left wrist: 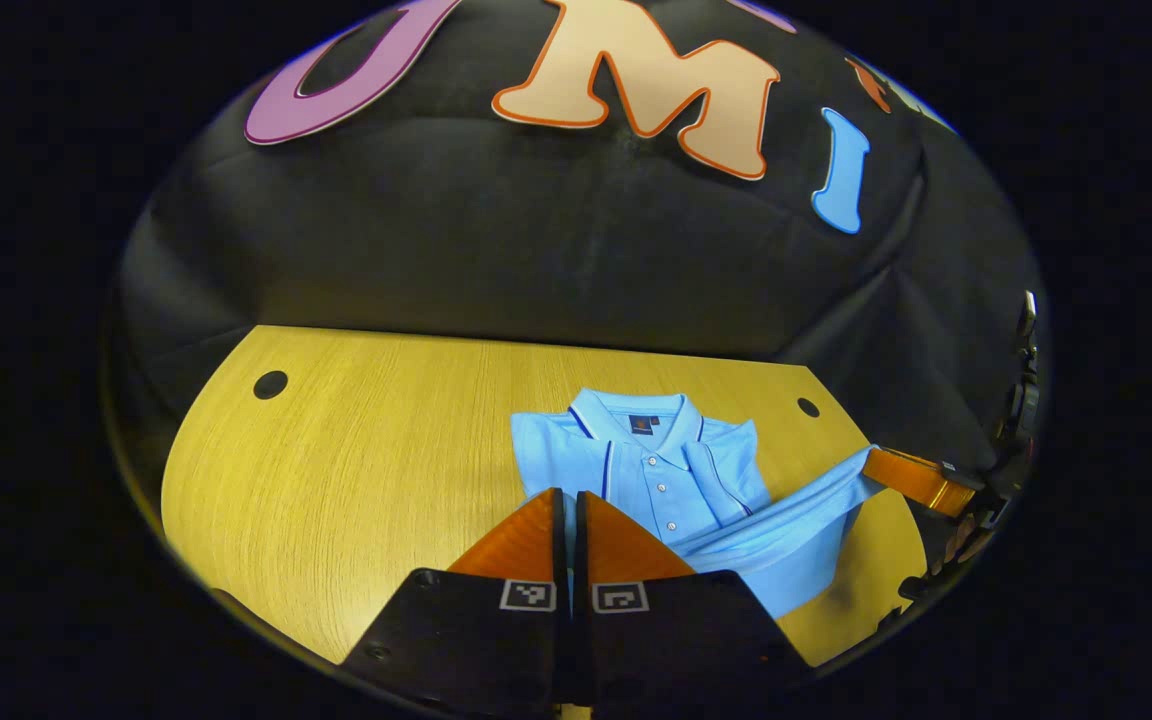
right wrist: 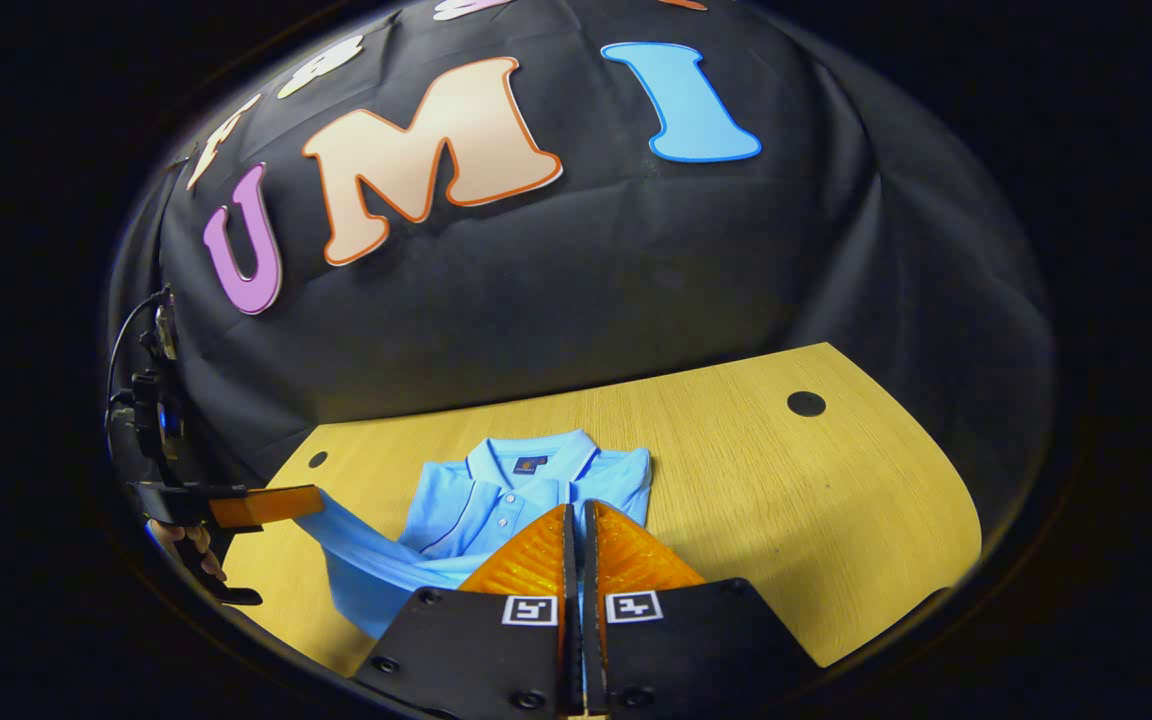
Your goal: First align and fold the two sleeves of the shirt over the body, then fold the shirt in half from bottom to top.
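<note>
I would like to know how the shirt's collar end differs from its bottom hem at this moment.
The collar end lies flat on the table, while the bottom hem is raised off it. The collar end is free of either gripper, while the bottom hem is stretched between the left gripper and the right gripper. Both are the same light blue fabric.

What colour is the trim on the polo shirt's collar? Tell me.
Dark blue piping on the light blue polo shirt, clearest in left gripper view.

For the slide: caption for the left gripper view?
Both grippers hold the blue polo shirt's bottom hem lifted above the wooden table.
</note>
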### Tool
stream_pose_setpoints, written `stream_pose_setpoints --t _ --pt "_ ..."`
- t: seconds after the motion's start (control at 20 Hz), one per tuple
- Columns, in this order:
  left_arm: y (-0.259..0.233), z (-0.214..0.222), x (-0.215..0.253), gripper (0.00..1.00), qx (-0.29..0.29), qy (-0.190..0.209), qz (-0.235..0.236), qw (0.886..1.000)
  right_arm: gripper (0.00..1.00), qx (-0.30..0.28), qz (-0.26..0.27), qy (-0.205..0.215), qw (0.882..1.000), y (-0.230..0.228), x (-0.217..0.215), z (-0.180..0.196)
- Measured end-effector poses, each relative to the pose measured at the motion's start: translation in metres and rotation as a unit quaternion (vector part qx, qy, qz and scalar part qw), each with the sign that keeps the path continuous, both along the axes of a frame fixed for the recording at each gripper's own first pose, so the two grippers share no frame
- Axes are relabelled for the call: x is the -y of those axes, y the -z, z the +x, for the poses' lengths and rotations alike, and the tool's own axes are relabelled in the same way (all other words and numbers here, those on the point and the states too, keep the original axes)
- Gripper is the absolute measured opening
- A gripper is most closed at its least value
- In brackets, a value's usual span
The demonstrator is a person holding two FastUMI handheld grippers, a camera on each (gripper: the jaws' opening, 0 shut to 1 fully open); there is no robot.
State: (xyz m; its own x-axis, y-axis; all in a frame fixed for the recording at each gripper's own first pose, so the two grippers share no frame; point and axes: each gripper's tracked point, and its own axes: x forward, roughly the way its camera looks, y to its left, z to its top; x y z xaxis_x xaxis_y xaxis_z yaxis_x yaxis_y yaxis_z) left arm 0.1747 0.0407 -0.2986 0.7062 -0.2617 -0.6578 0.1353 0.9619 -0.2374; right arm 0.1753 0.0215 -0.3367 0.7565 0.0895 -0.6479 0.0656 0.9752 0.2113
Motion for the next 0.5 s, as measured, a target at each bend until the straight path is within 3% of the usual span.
stream_pose_setpoints --t 0.25,0.5 --pt "0.027 0.048 -0.008 0.00 0.000 0.009 0.012 1.000 0.03 -0.017 -0.010 0.032 0.999 0.041 0.006 0.049" --pt "0.055 0.078 -0.018 0.00 -0.010 -0.005 0.031 0.999 0.03 -0.033 -0.028 0.060 0.997 0.068 0.017 0.068"
